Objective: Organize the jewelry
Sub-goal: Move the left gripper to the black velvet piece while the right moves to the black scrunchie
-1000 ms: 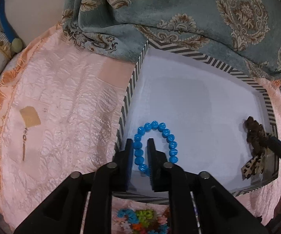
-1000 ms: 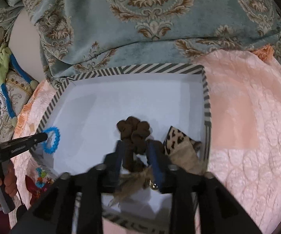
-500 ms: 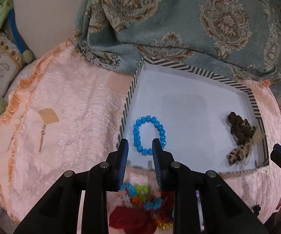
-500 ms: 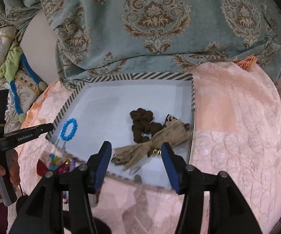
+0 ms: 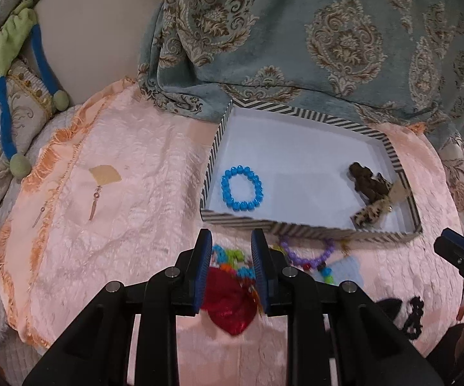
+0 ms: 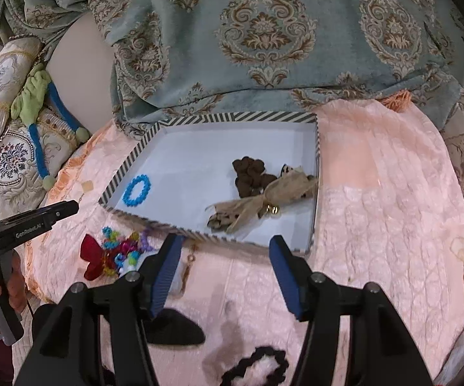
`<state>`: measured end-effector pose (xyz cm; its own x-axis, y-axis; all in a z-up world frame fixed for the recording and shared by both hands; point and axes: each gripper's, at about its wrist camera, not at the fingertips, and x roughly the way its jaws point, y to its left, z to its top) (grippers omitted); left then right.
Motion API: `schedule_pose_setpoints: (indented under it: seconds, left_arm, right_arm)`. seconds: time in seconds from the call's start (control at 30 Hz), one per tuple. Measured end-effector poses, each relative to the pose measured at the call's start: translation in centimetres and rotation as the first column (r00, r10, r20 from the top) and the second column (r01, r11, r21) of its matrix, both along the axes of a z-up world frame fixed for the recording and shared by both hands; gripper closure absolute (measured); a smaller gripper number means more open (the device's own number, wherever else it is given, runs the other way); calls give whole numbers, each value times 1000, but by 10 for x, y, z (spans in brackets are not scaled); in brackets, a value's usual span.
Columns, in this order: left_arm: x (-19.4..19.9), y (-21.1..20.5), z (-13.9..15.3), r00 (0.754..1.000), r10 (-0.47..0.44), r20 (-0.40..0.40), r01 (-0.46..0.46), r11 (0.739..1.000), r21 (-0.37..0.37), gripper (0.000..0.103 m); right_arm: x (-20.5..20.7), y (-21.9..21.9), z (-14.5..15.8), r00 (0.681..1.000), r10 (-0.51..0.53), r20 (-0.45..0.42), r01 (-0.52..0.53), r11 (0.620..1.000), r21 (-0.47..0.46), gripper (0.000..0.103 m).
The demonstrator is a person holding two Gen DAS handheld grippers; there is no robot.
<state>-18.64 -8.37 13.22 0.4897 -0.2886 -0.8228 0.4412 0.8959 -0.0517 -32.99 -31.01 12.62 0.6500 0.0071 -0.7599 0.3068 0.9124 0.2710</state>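
A white tray with a striped rim [image 5: 241, 219] [image 6: 316, 167] lies on pink cloth. A blue bead bracelet [image 5: 241, 192] [image 6: 137, 190] lies in its left part. A brown scrunchie [image 5: 365, 181] [image 6: 250, 175] and a leopard-print bow [image 5: 375, 209] [image 6: 261, 202] lie in its right part. My left gripper [image 5: 230, 267] is open and empty, above a red bow [image 5: 228, 302] [image 6: 92, 255] and coloured beads [image 5: 232, 255] in front of the tray. My right gripper [image 6: 224, 271] is wide open and empty, in front of the tray.
A purple bead bracelet [image 5: 309, 255] lies by the tray's front rim. A black scrunchie [image 6: 254, 366] and a black piece [image 6: 174, 326] lie near me. Gold earrings [image 5: 95, 202] [image 6: 463, 267] lie on the cloth on both sides. A patterned blue cloth [image 6: 264, 38] hangs behind the tray.
Both grippers let go of their items in the tray, opened and pulled back toward me. The blue bracelet and the brown scrunchie with the bow now lie free in the tray.
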Motion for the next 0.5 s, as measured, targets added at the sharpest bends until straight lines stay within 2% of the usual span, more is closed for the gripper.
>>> schedule_pose_setpoints:
  seconds: [0.27, 0.43, 0.5]
  left_arm:
    - [-32, 9, 9, 999, -30, 18, 30, 1000, -9, 94]
    - [-46, 14, 13, 999, -53, 3, 53, 998, -42, 94]
    - [-51, 16, 13, 998, -69, -11, 69, 996, -54, 91]
  right_arm:
    - [-22, 13, 9, 1000, 11, 4, -11, 1000, -11, 42]
    - [-37, 18, 14, 1000, 20, 1, -20, 1000, -22, 41]
    - [-44, 19, 15, 1000, 15, 1, -15, 1000, -24, 40]
